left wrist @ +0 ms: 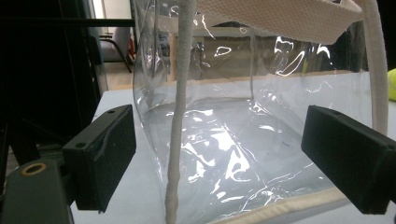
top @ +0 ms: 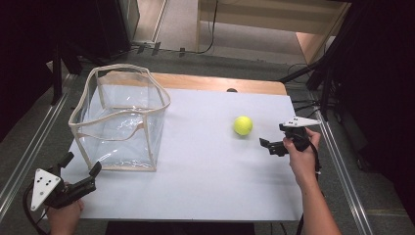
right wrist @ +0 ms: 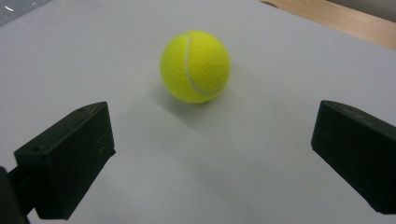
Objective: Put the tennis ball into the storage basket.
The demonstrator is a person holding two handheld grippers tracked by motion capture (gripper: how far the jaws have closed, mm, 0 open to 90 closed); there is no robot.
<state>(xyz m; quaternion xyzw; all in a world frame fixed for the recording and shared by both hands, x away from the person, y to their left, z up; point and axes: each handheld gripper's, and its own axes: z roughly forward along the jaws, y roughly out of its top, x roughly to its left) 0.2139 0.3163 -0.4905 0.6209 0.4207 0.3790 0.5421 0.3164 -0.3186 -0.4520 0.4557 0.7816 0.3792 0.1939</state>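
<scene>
1. The right gripper (right wrist: 212, 154) is standing with its jaws spread wide and holding nothing; the tennis ball (right wrist: 195, 66) is lying just ahead of it on the white table top (right wrist: 261, 154), centred between the two jaws and clear of both.
2. In the high view the right gripper (top: 272, 146) is hovering at the table's right edge, and the tennis ball (top: 242, 125) is sitting near its tips, a little beyond them and toward the table's middle.
3. The left gripper (left wrist: 219, 163) is also gaping wide and empty; the clear bag (left wrist: 243, 140) is standing just in front of it, one cream-piped corner edge running up between the jaws, not touching either.
4. From above, the left gripper (top: 80, 164) is resting at the near left corner, its tips just short of the clear bag (top: 120, 120), whose open mouth is facing up.
5. The right gripper view is showing the ball's white seam curving top to bottom, which the high view is leaving too small to read; being round, it has no long axis.
6. The left gripper view is catching a sliver of yellow beyond the bag's right edge.
</scene>
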